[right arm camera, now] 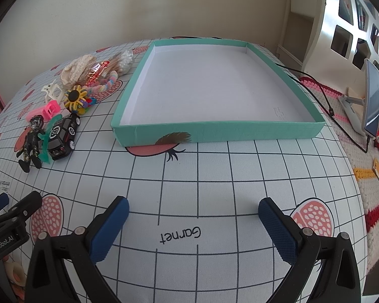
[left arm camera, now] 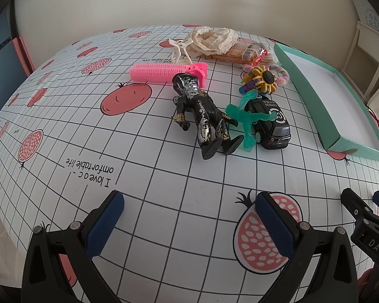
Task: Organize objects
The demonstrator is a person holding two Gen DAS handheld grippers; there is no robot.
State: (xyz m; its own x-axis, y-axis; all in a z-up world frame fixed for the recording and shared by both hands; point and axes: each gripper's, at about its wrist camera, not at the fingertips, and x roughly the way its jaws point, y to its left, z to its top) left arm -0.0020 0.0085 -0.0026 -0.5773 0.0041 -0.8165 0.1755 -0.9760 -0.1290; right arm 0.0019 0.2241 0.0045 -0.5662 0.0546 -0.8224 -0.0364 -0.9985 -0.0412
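Note:
A shallow teal box (right arm camera: 214,130) with a bare white floor lies ahead of my right gripper (right arm camera: 193,209), which stands open above the cloth with nothing between its blue pads. In the left wrist view the same teal box (left arm camera: 313,93) is at the right. A black and silver toy figure (left arm camera: 204,116) lies on its back ahead of my open left gripper (left arm camera: 189,204). Beside it are a green stretchy figure (left arm camera: 247,118), a black toy car (left arm camera: 273,123), a yellow flower spinner (left arm camera: 262,78) and a pink hair roller (left arm camera: 159,73).
Further back lie a white claw clip (left arm camera: 180,49), cream lace fabric (left arm camera: 212,39), a wrapped snack pack (left arm camera: 245,53) and a pastel bead bracelet (left arm camera: 283,73). A phone on a stand (right arm camera: 372,101) and a black cable (right arm camera: 321,96) are right of the box. The wall is behind.

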